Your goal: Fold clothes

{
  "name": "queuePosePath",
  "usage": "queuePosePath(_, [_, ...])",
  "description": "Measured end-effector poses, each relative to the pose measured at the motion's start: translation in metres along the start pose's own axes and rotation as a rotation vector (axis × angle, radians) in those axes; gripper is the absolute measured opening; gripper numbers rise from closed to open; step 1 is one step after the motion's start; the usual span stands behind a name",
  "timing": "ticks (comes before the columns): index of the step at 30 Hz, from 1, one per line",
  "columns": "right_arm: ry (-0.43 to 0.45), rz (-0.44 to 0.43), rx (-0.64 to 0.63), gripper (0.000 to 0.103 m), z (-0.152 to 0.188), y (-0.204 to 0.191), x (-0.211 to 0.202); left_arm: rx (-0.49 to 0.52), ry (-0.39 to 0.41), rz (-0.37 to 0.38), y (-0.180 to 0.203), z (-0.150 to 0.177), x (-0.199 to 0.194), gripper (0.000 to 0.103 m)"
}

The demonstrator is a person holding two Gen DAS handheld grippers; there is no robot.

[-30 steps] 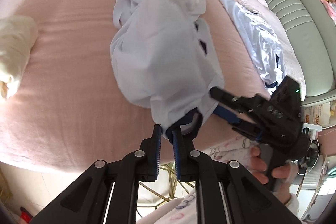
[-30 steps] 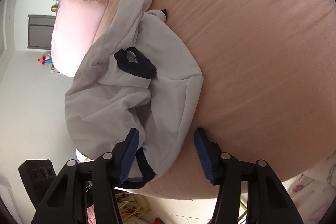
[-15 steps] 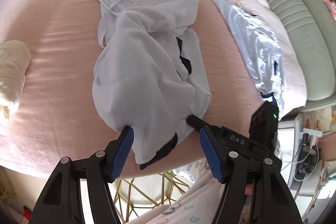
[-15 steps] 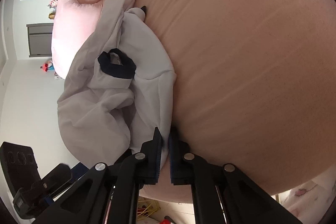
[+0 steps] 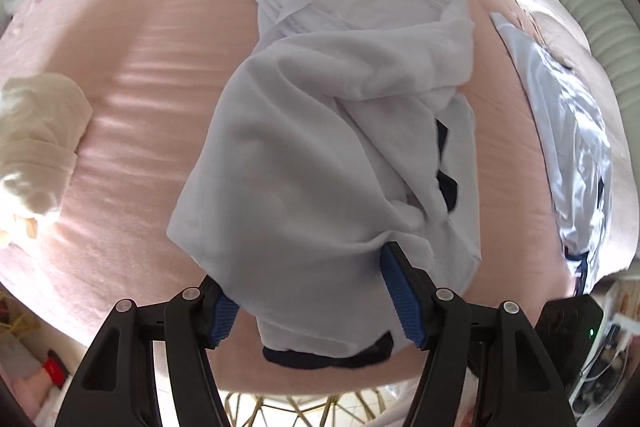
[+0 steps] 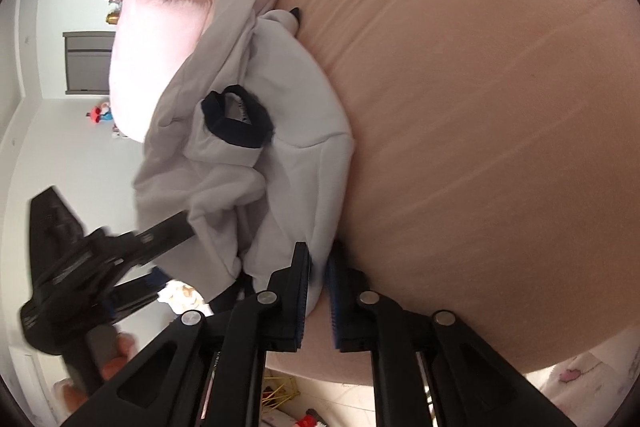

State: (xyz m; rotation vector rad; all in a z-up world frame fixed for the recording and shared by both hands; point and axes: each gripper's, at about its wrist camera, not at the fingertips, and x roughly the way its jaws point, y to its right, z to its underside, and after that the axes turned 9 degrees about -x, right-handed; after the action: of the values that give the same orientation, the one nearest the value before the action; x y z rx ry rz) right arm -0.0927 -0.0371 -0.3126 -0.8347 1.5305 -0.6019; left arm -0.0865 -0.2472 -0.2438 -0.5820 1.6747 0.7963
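- Far left of the left wrist view, a cream bundle of cloth (image 5: 38, 131) sits on the pink bedsheet (image 5: 132, 39), well apart from the action.
- Centre frame, the white garment (image 5: 320, 147) lies rumpled on the sheet, its dark-trimmed hem (image 5: 328, 357) hanging at the bed's near edge.
- At the bottom, the left gripper (image 5: 312, 291) stands with its jaws spread wide; the garment's lower edge drapes between the blue pads (image 5: 402, 301), which do not press on it.
- Right side of that view, another pale garment (image 5: 572, 147) lies along the bed, with the grey-green headboard (image 5: 600, 23) beyond it at upper right.
- Over to the right wrist view: at lower left the left gripper (image 6: 160, 251) shows again, blurred, a hand (image 6: 116, 355) on its grip.
- Upper left, a pink pillow (image 6: 156, 39) lies behind the white garment (image 6: 280, 147), whose dark collar (image 6: 240, 131) shows mid-frame.
- Bottom centre, the right gripper (image 6: 318, 291) has its jaws nearly together, pinching the garment's near edge; they have just parted a touch.
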Motion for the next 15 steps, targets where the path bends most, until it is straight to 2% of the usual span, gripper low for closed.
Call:
queuePosePath(1, [-0.001, -0.002, 0.002, 0.009, 0.0, -0.001, 0.0, -0.016, 0.005, 0.001, -0.004, -0.001, 0.002, 0.059])
queuePosePath(2, [-0.001, -0.005, 0.004, 0.009, -0.001, -0.001, 0.001, -0.026, 0.006, -0.007, -0.009, -0.002, 0.003, 0.047])
queuePosePath(4, [0.0, -0.016, 0.009, 0.016, -0.001, -0.003, 0.001, -0.041, 0.005, -0.016, -0.018, -0.004, 0.006, 0.037])
queuePosePath(6, [0.006, -0.048, 0.013, 0.031, -0.003, -0.005, 0.001, -0.066, -0.002, 0.034, -0.03, -0.005, 0.007, 0.036])
queuePosePath(9, [0.006, -0.054, -0.013, 0.042, -0.009, -0.012, 0.0, -0.094, -0.005, 0.092, -0.043, -0.007, 0.007, 0.031])
queuePosePath(15, [-0.014, -0.016, -0.074, 0.042, -0.03, -0.032, 0.012, -0.133, -0.025, 0.169, -0.062, -0.011, 0.006, 0.03])
